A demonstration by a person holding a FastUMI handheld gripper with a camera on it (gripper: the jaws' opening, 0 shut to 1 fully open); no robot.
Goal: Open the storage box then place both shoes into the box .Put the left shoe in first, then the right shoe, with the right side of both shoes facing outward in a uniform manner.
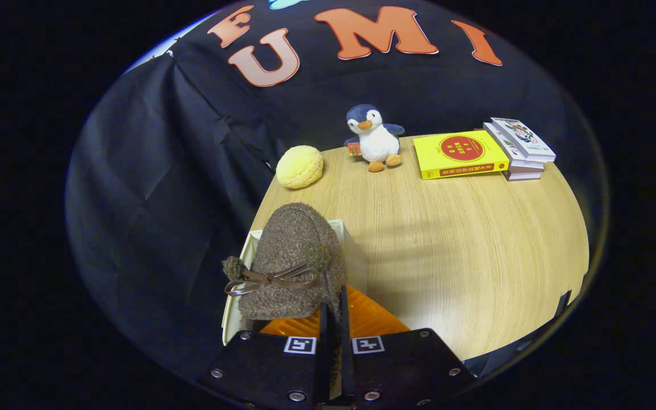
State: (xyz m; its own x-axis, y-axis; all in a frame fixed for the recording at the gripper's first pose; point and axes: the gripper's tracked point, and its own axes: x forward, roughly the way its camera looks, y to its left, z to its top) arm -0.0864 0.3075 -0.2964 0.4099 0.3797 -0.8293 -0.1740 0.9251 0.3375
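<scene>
Currently the gripper [333, 319] has its fingers pinched together on the heel rim of the brown fuzzy shoe [294, 256], whose long axis runs straight ahead, toe forward, hanging over the open storage box [356, 242] just below.
</scene>
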